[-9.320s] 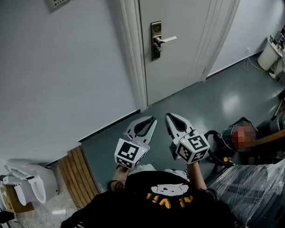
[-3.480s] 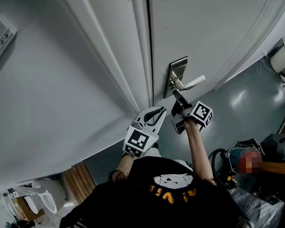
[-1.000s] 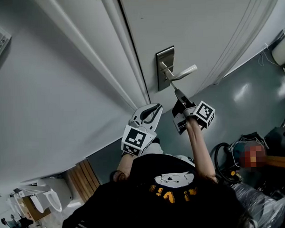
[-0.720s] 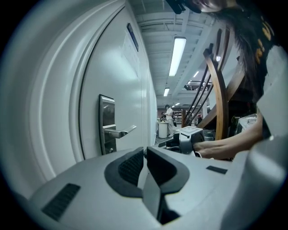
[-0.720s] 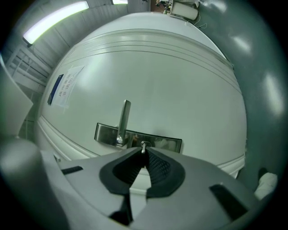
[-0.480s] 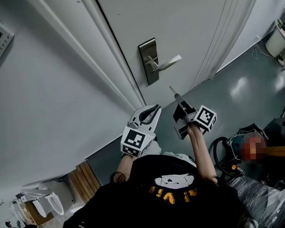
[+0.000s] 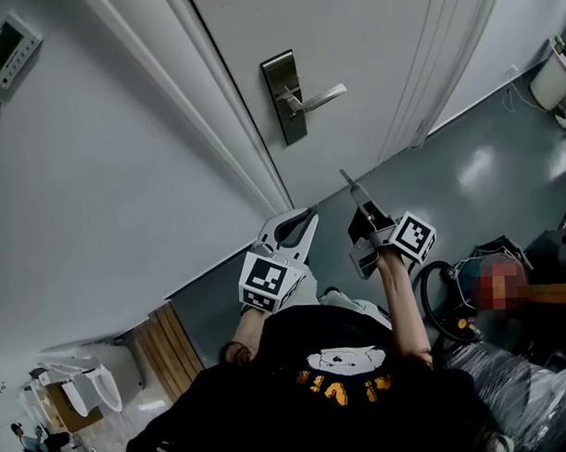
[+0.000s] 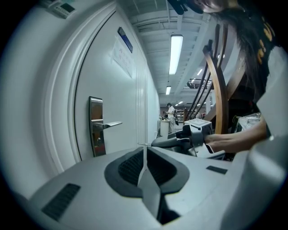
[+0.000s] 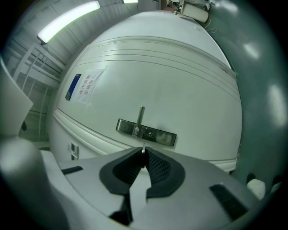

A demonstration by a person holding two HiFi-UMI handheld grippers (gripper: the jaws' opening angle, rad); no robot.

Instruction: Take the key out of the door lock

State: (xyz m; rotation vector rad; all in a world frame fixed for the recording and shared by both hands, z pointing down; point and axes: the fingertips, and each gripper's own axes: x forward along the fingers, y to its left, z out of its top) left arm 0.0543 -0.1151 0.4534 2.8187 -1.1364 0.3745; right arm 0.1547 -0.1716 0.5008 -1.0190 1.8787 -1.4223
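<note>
The steel lock plate (image 7: 283,95) with its lever handle (image 7: 317,98) sits on the white door, far above both grippers. My right gripper (image 7: 358,197) is shut on a thin silver key (image 7: 347,180) that sticks out past its tips, clear of the lock. In the right gripper view the key's tip (image 9: 143,148) pokes out between the jaws, with the lock plate (image 9: 146,130) beyond. My left gripper (image 7: 309,212) hangs beside it, shut and holding nothing. From the left gripper view, the shut left gripper (image 8: 145,150) faces the lock plate (image 8: 95,127), with the key (image 8: 143,144) at right.
The door frame (image 7: 225,111) runs diagonally left of the lock. A wall control panel (image 7: 5,44) is at top left. Wooden slats (image 7: 167,350) lie on the floor at lower left. A black hose (image 7: 450,301) and a plastic-wrapped bundle (image 7: 497,380) stand at right.
My right gripper has drawn back from the lock plate with the key in its tips, and the gap to the door has grown. The left gripper has moved back with it.
</note>
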